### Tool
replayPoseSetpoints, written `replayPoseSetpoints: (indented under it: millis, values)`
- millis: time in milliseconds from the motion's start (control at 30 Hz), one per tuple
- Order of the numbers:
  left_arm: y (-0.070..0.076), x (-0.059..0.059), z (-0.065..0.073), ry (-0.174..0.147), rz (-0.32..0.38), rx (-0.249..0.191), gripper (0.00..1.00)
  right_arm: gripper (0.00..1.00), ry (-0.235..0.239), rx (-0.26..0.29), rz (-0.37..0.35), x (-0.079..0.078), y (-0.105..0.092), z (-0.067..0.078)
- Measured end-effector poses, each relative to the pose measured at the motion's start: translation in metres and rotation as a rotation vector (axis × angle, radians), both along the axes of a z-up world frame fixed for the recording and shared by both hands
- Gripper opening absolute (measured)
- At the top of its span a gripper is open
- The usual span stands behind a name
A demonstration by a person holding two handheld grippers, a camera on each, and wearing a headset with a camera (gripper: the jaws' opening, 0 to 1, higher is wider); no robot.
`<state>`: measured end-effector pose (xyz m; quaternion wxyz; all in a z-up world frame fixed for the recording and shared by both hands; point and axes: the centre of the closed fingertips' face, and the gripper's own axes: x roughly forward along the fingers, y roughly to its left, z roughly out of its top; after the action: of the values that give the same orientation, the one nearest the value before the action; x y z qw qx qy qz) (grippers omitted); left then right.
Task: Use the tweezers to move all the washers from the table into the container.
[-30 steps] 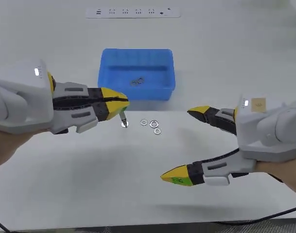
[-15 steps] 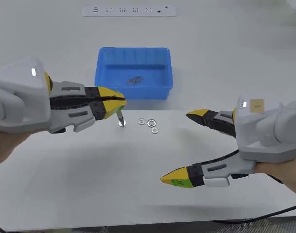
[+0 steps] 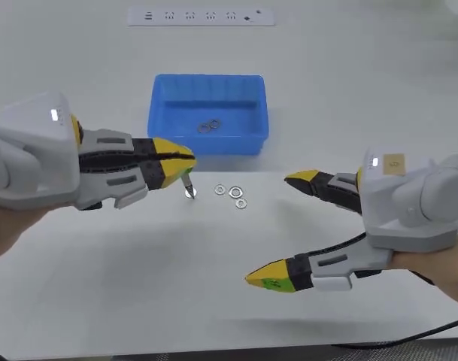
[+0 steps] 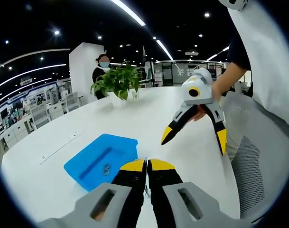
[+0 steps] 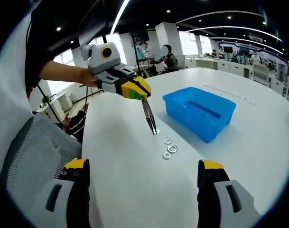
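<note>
Three washers (image 3: 235, 193) lie close together on the white table in front of the blue container (image 3: 167, 131); they also show in the right gripper view (image 5: 172, 148). Inside the container lie a few more washers (image 3: 208, 126). My left gripper (image 3: 185, 156) is shut on the tweezers (image 3: 188, 183), which point down with their tips at a separate washer (image 3: 191, 194) left of the three. In the right gripper view the tweezers (image 5: 149, 116) meet that washer (image 5: 155, 132). My right gripper (image 3: 270, 228) stands wide open to the right of the washers, holding nothing.
A white power strip (image 3: 201, 16) lies at the table's far edge behind the container. A dark cable (image 3: 439, 329) runs along the front right edge. In the gripper views, chairs, a potted plant (image 4: 116, 81) and people stand around the long table.
</note>
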<state>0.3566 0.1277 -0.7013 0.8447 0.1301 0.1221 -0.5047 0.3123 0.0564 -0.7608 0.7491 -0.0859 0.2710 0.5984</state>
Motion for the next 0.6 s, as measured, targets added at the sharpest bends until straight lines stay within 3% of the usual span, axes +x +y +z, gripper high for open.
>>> replayPoseSetpoints:
  millis: [500, 600]
  values:
    - [0.0031, -0.0023, -0.0025, 0.040, 0.011, 0.076, 0.05, 0.95, 0.001, 0.011, 0.002, -0.0003, 0.0040, 0.0012]
    - [0.0017, -0.0026, -0.0026, 0.051, 0.016, 0.066, 0.05, 0.95, 0.002, 0.017, -0.001, 0.0007, 0.0051, 0.0019]
